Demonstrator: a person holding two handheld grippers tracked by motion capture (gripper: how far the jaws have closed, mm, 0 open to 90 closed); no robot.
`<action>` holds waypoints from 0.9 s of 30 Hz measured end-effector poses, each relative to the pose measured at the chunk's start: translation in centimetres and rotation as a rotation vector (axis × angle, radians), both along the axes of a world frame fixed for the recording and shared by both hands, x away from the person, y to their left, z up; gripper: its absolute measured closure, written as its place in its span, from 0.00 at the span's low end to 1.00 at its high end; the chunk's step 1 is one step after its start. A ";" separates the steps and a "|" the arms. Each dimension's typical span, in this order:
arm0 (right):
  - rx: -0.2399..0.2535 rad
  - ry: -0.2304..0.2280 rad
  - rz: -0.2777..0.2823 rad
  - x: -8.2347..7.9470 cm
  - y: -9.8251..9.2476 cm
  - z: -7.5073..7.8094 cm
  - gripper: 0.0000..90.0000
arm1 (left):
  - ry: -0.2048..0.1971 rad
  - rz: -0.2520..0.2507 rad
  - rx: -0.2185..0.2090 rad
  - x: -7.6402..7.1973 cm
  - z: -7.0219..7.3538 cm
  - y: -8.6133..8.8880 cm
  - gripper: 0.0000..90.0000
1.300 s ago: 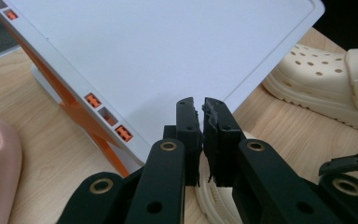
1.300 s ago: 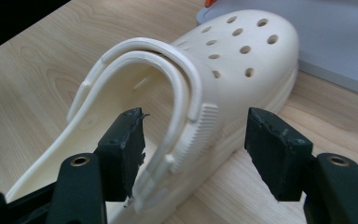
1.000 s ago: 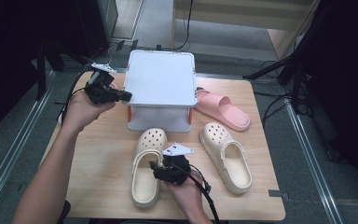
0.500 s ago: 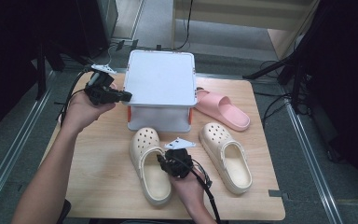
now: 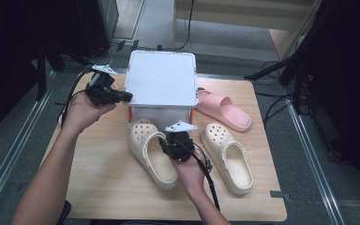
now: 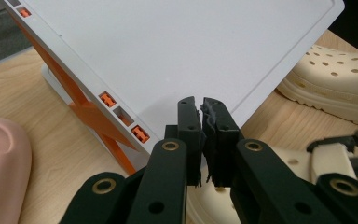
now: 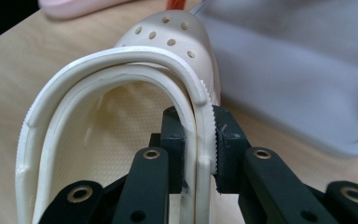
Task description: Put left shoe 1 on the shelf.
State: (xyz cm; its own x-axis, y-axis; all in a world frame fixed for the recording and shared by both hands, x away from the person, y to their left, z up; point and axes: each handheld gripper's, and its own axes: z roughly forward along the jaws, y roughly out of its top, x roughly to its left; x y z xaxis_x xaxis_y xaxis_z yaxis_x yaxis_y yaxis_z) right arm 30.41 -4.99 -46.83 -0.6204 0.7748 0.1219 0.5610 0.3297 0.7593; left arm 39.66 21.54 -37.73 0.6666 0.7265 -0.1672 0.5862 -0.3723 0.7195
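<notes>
the cream clog (image 7: 121, 116) sits clamped by its heel rim and strap in my right gripper (image 5: 174, 145), jaws just closed on it, toe running away from them toward the white box (image 5: 161, 84); my left gripper (image 5: 122, 97), jaws together, pinches that box's lid edge.

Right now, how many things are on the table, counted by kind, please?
Cream clogs: 2, one clamped at its side rim by the right gripper, one lying free.
Pink slide sandal: 1.
White storage box with orange latches: 1.
Total: 4.
</notes>
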 end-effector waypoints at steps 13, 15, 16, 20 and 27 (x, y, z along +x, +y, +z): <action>0.011 -0.037 -0.118 5.3 1.6 -0.6 0.87 | -0.001 -0.002 0.001 0.0 0.0 0.0 0.95; 0.013 -0.037 -0.128 5.6 1.9 -1.0 0.86 | -0.002 -0.003 0.000 0.0 0.0 0.0 0.95; 0.005 -0.037 -0.130 5.7 1.9 -1.2 0.86 | -0.002 -0.004 -0.001 0.0 0.0 0.1 0.95; 0.016 -0.023 -0.145 5.8 1.9 -1.8 0.86 | -0.002 -0.004 -0.005 0.0 0.0 0.1 0.95; 0.026 -0.040 -0.115 5.3 1.7 -1.9 0.78 | -0.002 -0.004 -0.008 0.0 -0.1 0.1 0.95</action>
